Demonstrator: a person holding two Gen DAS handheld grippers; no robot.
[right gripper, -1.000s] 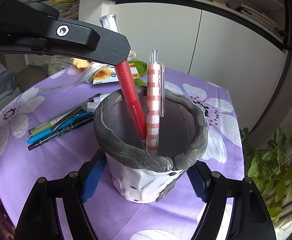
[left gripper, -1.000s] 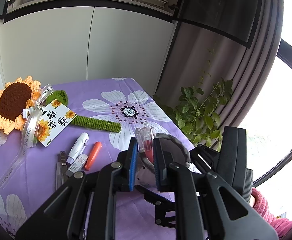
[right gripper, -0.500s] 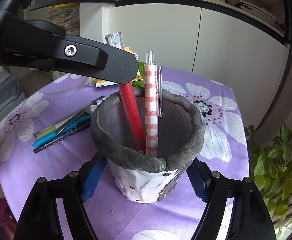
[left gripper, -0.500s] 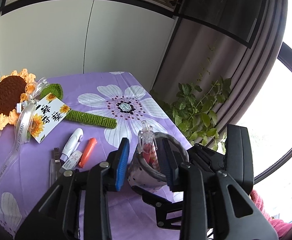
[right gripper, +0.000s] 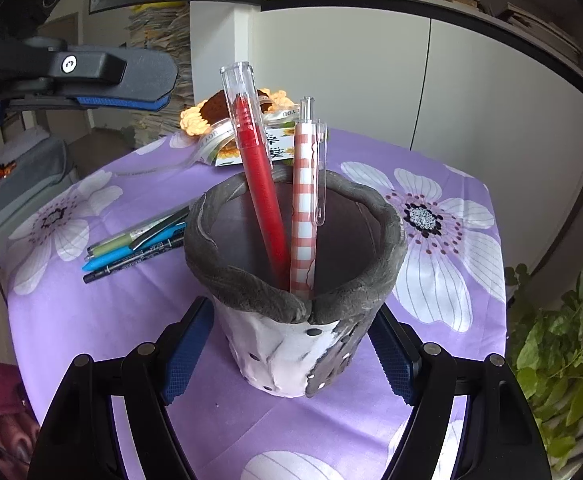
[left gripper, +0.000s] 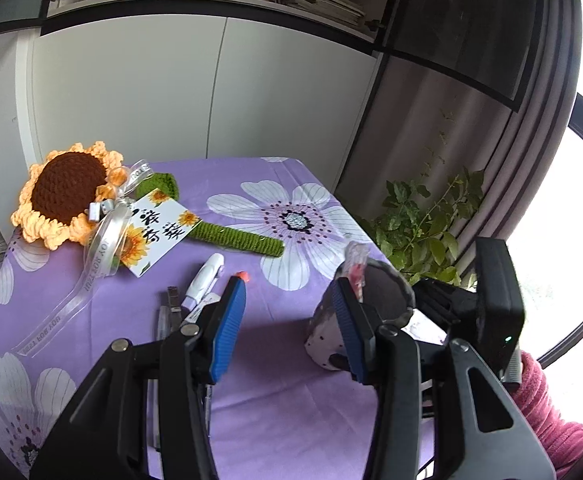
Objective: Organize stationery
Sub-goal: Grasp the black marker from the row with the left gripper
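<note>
A grey and white pen holder [right gripper: 291, 344] stands on the purple flowered tablecloth [right gripper: 91, 320]. My right gripper [right gripper: 289, 356] is shut on its lower sides, one blue pad on each side. A red pen [right gripper: 259, 184] and a red-checked pen [right gripper: 303, 216] lean inside it. My left gripper [left gripper: 287, 320] hangs to the left of the pen holder [left gripper: 387, 300], its jaws opening with nothing between them. In the right wrist view the left gripper [right gripper: 131, 80] is up at the far left, clear of the red pen.
Several loose pens [right gripper: 131, 248] lie left of the holder; a white correction pen [left gripper: 205, 280] and an orange-tipped one [left gripper: 243, 276] lie among them. A crochet sunflower [left gripper: 67, 196] with a card [left gripper: 155, 236] fills the back left. A plant [left gripper: 423, 232] stands past the table's right edge.
My left gripper has let go of the red pen, opened, and drawn back to the left of the holder. The red pen now leans free in the holder. The right gripper has stayed put.
</note>
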